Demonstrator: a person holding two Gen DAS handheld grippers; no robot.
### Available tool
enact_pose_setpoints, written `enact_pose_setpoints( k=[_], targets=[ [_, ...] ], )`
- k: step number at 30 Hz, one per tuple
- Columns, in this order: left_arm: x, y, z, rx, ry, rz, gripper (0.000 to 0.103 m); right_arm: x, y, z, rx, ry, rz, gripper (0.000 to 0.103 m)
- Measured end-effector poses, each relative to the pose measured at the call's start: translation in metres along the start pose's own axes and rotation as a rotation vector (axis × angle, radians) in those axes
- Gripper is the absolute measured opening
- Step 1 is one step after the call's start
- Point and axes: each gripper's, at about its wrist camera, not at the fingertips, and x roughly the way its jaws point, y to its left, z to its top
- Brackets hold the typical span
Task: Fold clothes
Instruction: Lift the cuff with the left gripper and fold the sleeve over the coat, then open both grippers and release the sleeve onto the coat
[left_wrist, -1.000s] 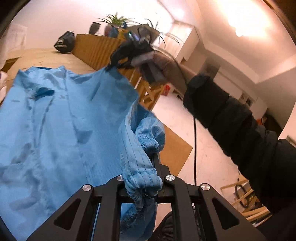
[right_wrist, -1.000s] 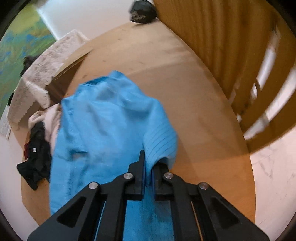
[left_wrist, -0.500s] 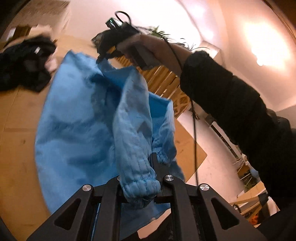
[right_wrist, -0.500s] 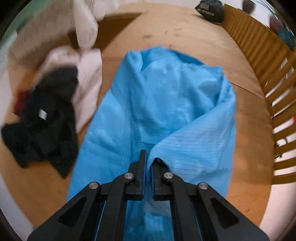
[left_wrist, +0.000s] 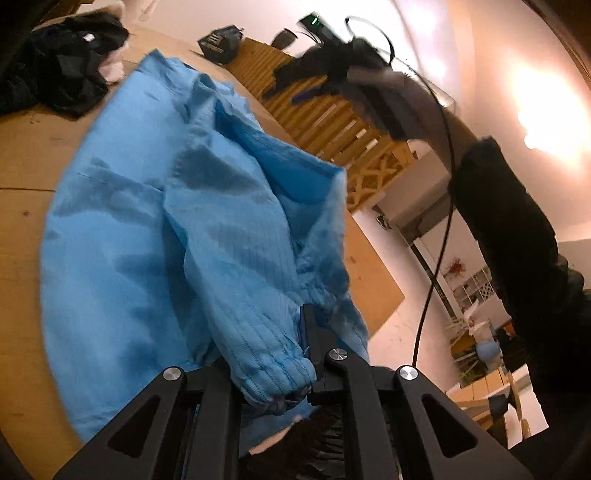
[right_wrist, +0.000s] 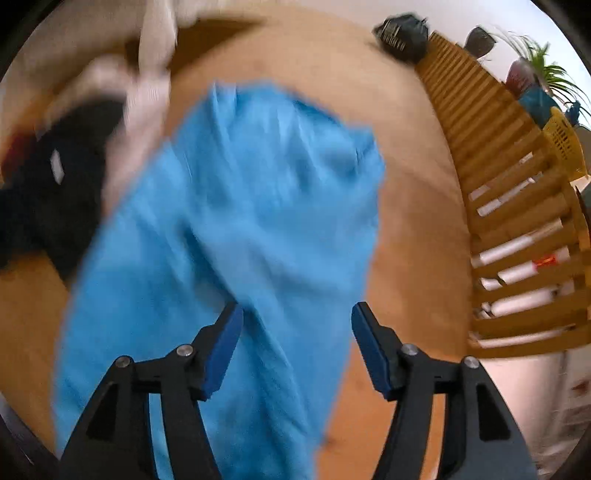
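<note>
A bright blue garment (left_wrist: 147, 221) lies spread on the wooden table (left_wrist: 22, 258), with one sleeve running toward me. My left gripper (left_wrist: 295, 332) is shut on that sleeve's ribbed cuff (left_wrist: 269, 369), which bunches over the left finger. In the right wrist view my right gripper (right_wrist: 295, 314) hovers over the blue garment (right_wrist: 258, 203). Its jaws are opening, and the cloth lies below them, not pressed by the pads. The left wrist view shows the right gripper (left_wrist: 332, 70) in a hand with a dark sleeve, above the garment's far edge and apart from it.
A heap of dark clothes (right_wrist: 48, 192) and a white garment (right_wrist: 147, 92) lie at the table's left. A black bag (right_wrist: 402, 33) sits at the far edge. A slatted wooden railing (right_wrist: 498, 184) borders the table on the right, with potted plants (right_wrist: 546, 74) behind it.
The right gripper has let go of the blue garment and spread its jaws. The cloth it held up has dropped onto the table. The left gripper still holds the cuff and has sunk lower.
</note>
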Motion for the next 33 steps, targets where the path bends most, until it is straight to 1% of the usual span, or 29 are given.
enact_pose_setpoints(
  k=[2, 4, 5, 7, 8, 9, 10, 11, 12, 13, 14, 15, 16, 17, 18, 19, 20, 21, 23, 24, 26, 28, 30, 31, 33],
  targets=[
    [0.005, -0.008, -0.002, 0.012, 0.006, 0.006, 0.009, 0.016, 0.003, -0.029, -0.029, 0.049, -0.003, 0.061],
    [0.008, -0.012, -0.004, -0.003, 0.015, -0.008, 0.009, 0.026, 0.005, -0.046, -0.044, 0.071, -0.007, 0.061],
    [0.011, -0.013, -0.004, -0.013, 0.022, -0.015, 0.009, 0.032, 0.007, -0.055, -0.055, 0.080, -0.021, 0.061],
    [0.016, -0.015, -0.005, -0.033, 0.034, -0.029, 0.009, 0.042, 0.008, -0.065, -0.074, 0.088, -0.089, 0.061],
    [0.018, -0.016, -0.005, -0.045, 0.040, -0.044, 0.009, 0.045, 0.006, -0.068, -0.060, 0.086, -0.077, 0.055],
    [0.020, -0.018, -0.003, -0.067, 0.046, -0.079, 0.009, 0.047, 0.002, -0.070, -0.041, 0.083, -0.053, 0.046],
    [0.021, -0.020, -0.002, -0.090, 0.051, -0.116, 0.010, 0.047, -0.005, -0.071, 0.006, 0.083, 0.014, 0.017],
    [0.022, -0.022, 0.000, -0.112, 0.057, -0.153, 0.011, 0.046, -0.013, -0.073, 0.055, 0.077, 0.076, 0.006],
    [0.020, -0.027, -0.001, -0.078, 0.061, -0.128, 0.013, 0.042, -0.019, -0.075, 0.090, 0.060, 0.114, 0.006],
    [0.018, -0.032, -0.002, -0.040, 0.065, -0.099, 0.019, 0.038, -0.023, -0.076, 0.101, 0.047, 0.135, 0.006],
    [0.015, -0.036, -0.004, 0.004, 0.070, -0.044, 0.028, 0.035, -0.025, -0.078, 0.102, 0.040, 0.144, 0.006],
    [0.013, -0.036, -0.007, 0.032, 0.088, 0.013, 0.032, 0.032, -0.025, -0.080, 0.103, 0.034, 0.151, 0.007],
    [0.011, -0.035, -0.010, 0.059, 0.106, 0.070, 0.040, 0.030, -0.028, -0.082, 0.111, 0.031, 0.154, 0.010],
    [0.004, -0.036, -0.013, 0.089, 0.121, 0.113, 0.042, 0.028, -0.030, -0.083, 0.121, 0.030, 0.156, 0.020],
    [-0.002, -0.037, -0.016, 0.119, 0.135, 0.154, 0.042, 0.027, -0.032, -0.085, 0.131, 0.028, 0.158, 0.026],
    [-0.009, -0.037, -0.019, 0.149, 0.149, 0.196, 0.042, 0.026, -0.033, -0.087, 0.136, 0.021, 0.143, 0.040],
    [-0.016, -0.041, -0.021, 0.184, 0.150, 0.235, 0.043, 0.023, -0.033, -0.089, 0.131, 0.009, 0.121, 0.046],
    [-0.024, -0.047, -0.022, 0.223, 0.148, 0.263, 0.043, 0.021, -0.032, -0.091, 0.124, -0.003, 0.099, 0.046],
    [-0.040, -0.060, -0.024, 0.301, 0.143, 0.319, 0.047, 0.016, -0.030, -0.097, 0.124, -0.021, 0.117, 0.046],
    [-0.045, -0.066, -0.022, 0.341, 0.134, 0.339, 0.048, 0.014, -0.029, -0.100, 0.125, -0.029, 0.130, 0.046],
    [-0.044, -0.081, -0.015, 0.399, 0.121, 0.333, 0.050, 0.015, -0.029, -0.108, 0.114, -0.042, 0.173, 0.046],
    [-0.040, -0.096, -0.009, 0.459, 0.111, 0.332, 0.051, 0.011, -0.022, -0.119, 0.094, -0.051, 0.179, 0.046],
    [-0.029, -0.103, -0.010, 0.521, 0.148, 0.341, 0.051, 0.007, -0.019, -0.132, 0.076, -0.050, 0.175, 0.046],
    [-0.020, -0.104, -0.013, 0.561, 0.180, 0.344, 0.051, 0.005, -0.020, -0.141, 0.081, -0.052, 0.186, 0.046],
    [-0.008, -0.098, -0.018, 0.582, 0.232, 0.363, 0.051, 0.000, -0.022, -0.159, 0.094, -0.057, 0.236, 0.046]
  ],
)
